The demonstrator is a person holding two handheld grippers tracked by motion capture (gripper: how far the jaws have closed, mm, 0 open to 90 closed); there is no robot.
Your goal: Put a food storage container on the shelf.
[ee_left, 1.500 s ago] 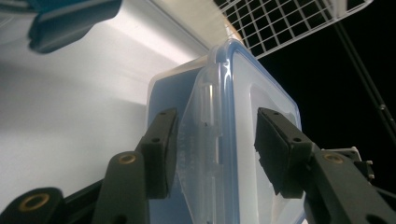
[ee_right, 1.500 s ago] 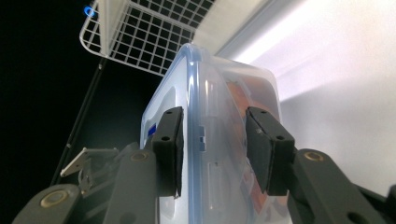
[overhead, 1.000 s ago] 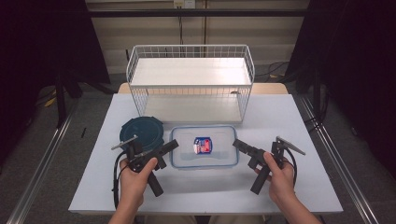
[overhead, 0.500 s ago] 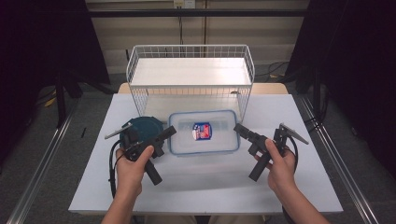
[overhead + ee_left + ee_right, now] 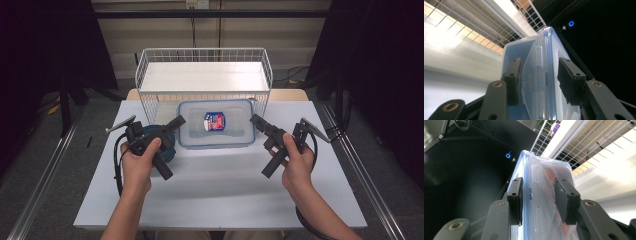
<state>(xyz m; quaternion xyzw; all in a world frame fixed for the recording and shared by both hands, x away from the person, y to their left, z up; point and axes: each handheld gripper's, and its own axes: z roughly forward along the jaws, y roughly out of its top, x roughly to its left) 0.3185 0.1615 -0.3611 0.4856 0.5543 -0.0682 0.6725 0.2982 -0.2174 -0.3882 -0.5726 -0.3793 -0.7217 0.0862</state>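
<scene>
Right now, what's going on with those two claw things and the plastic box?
Left gripper and right gripper open, jaws straddling opposite ends of the lidded plastic box. Box held off the table, just before the wire basket. Round blue lid under left hand.

container [image 5: 216, 130] before basket [image 5: 204, 75] — grippers flanking

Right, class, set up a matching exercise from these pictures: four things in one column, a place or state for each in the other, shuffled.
Things:
1. wire basket
2. clear plastic container
3. left gripper
4. dark round object

Places or states:
A. at the container's left end
B. at the table's far edge
C. between the two grippers, lid on
D. partly hidden behind the left hand

Pairs: 1-B, 2-C, 3-A, 4-D
</scene>
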